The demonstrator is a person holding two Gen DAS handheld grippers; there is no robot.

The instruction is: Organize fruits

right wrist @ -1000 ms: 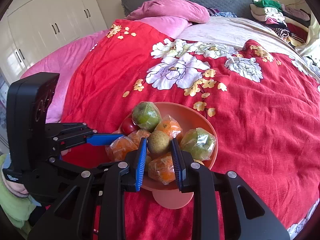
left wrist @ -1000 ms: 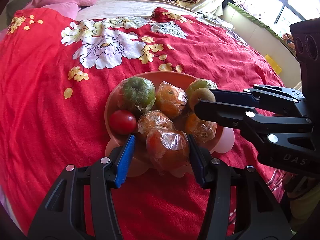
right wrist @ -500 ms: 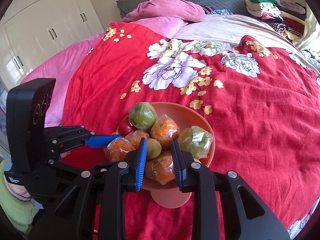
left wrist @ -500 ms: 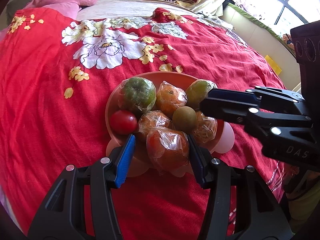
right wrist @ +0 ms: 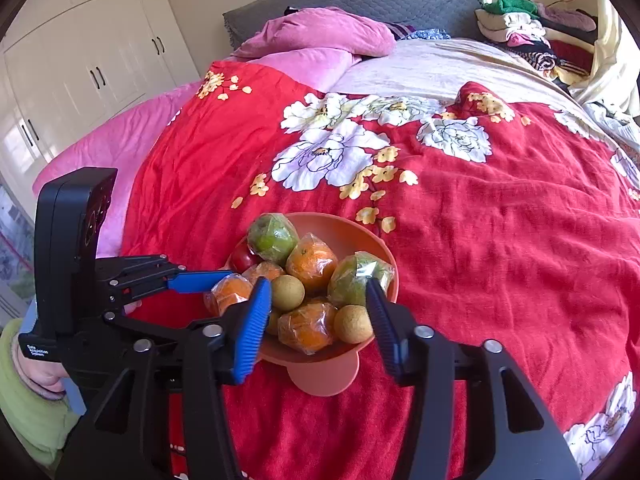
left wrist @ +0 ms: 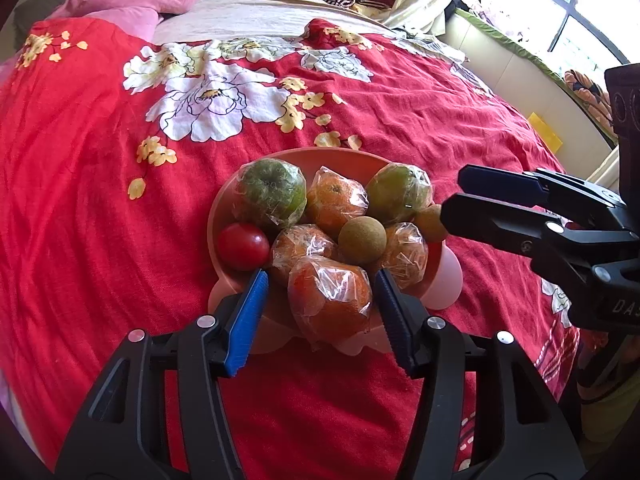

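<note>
Pink footed bowl sits on the red floral bedspread of the bed, heaped with fruit, so most of the sorting looks done; fruit is piled rather than spread because the bowl is small and the soft bed gives no flat spot to park loose pieces. Left gripper is spread wide and empty, its blue pads flanking the nearest plastic-wrapped orange at the bowl's near rim without clearly touching it, probably standing by to steady the pile or the bowl. Right gripper is also released, nothing between its pads, hanging low just at the bowl's side, tips framing a small brown round fruit at the near rim, likely where it was meant to land. Second brown fruit rests higher on the heap between wrapped oranges. Left wrist view shows what the right misses: the whole red tomato at the left edge, both green fruits, and the right gripper from the side, its tips just beside the rim. Right wrist view shows the bowl's round foot, the rim-side brown fruit in full (half hidden in the other view), the person's left hand in a green sleeve, plus white wardrobes behind. Piled round fruit on a soft bed looks liable to roll if nudged
</note>
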